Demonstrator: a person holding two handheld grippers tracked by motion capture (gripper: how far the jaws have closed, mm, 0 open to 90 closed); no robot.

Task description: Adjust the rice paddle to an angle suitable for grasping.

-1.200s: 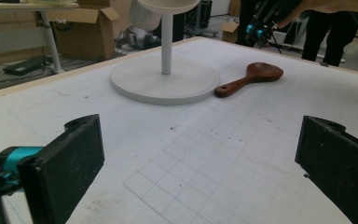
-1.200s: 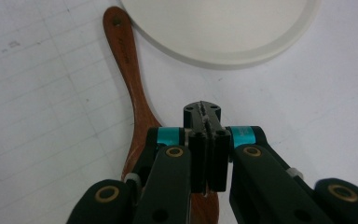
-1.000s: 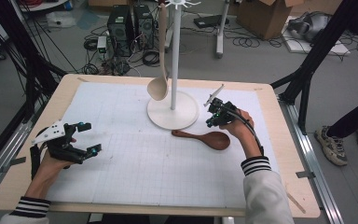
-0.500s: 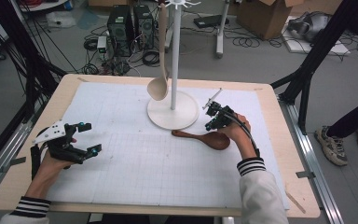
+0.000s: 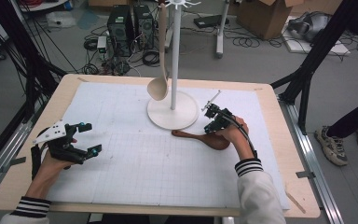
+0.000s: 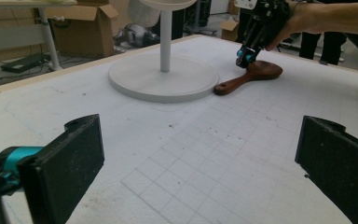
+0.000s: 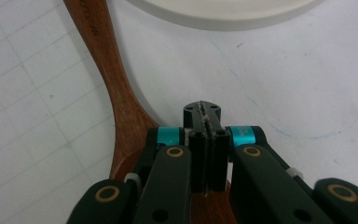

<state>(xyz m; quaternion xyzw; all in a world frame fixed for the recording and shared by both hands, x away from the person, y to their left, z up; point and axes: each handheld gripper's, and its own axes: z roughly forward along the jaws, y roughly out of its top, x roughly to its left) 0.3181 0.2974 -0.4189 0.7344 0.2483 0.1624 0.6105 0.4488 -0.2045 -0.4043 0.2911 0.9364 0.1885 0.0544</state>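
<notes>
Dark-brown wooden spoon (image 7: pixel 116 88) lies flat beside the white round stand base (image 5: pixel 172 112); its stamped handle lettering is unreadable to me. My right gripper (image 7: pixel 204 108), jaws together, hovers over its bowl. Left gripper (image 5: pixel 85 138) gapes over open mat.

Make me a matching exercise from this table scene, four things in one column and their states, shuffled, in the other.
1. dark wooden spoon
2. pale wooden spoon
3. left gripper
4. right gripper

A. jaws wide open above the mat
B. hanging from the white stand
C. lying flat on the mat
D. jaws shut, tips down at the dark spoon

Pairs: 1-C, 2-B, 3-A, 4-D
</notes>
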